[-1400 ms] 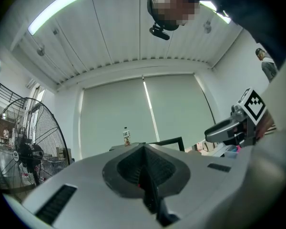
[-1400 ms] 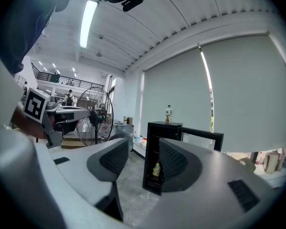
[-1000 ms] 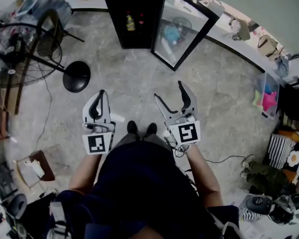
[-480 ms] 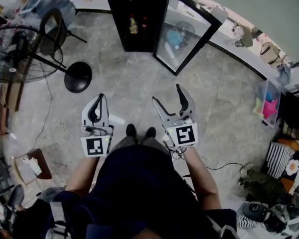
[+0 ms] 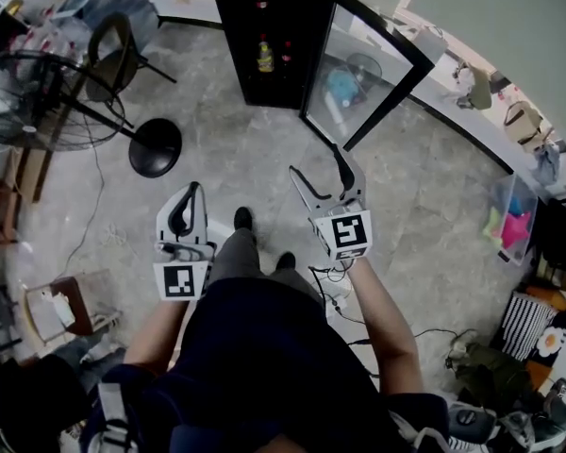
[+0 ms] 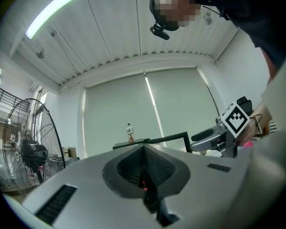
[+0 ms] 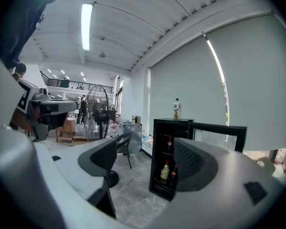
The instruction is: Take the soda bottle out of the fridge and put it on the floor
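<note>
Far ahead in the fridge (image 5: 228, 36) the soda bottle (image 5: 264, 57) stood upright; the spread right gripper (image 5: 316, 163) was nearer than the left gripper (image 5: 191, 196), pressed together.

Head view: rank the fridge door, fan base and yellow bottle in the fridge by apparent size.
1. fridge door
2. fan base
3. yellow bottle
The gaps are plain, with no near ties.
</note>
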`<state>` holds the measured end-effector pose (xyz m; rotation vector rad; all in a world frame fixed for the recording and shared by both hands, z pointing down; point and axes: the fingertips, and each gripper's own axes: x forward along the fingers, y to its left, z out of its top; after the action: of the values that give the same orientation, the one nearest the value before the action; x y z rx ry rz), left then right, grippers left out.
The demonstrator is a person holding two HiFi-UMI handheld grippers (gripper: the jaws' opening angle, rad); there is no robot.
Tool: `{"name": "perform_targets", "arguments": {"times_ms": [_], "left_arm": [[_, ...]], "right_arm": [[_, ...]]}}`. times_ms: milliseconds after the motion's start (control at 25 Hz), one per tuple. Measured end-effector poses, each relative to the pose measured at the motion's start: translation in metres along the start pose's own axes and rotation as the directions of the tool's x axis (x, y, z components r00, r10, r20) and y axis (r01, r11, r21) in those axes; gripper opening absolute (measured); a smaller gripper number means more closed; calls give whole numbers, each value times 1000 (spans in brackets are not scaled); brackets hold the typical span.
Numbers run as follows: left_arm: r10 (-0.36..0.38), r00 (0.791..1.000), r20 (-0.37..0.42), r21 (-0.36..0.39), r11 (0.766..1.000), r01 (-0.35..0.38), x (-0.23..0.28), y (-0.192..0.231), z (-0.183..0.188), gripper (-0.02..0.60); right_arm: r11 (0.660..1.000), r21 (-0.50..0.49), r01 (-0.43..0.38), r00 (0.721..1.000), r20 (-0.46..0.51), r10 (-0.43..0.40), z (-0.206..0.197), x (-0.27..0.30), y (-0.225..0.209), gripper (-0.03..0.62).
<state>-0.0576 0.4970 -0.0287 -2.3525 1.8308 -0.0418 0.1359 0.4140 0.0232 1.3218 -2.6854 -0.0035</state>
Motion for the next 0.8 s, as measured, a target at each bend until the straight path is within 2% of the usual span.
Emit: {"name": "perform_targets", "arguments": {"times_ms": [200,360,600,800], "left_arm": [[-24,1000,10,-9,1000,24,59,35,-16,25],[-81,997,10,-17,997,81,122,79,-40,25],[-235,972,-15,20,972,236,225,143,-79,25],[-270,962,-38,-18,963,270,301,182,-111,25]], "right_arm": [[1000,-4,11,1000,-12,-11,-9,83,-27,372],[999,12,34,999,-21,-34,-20,172,-40,373],[996,34,82,996,-47,-81,-35,317,-70,373],[991,42,128,989,-82,-124,-68,416,-112,371]]}}
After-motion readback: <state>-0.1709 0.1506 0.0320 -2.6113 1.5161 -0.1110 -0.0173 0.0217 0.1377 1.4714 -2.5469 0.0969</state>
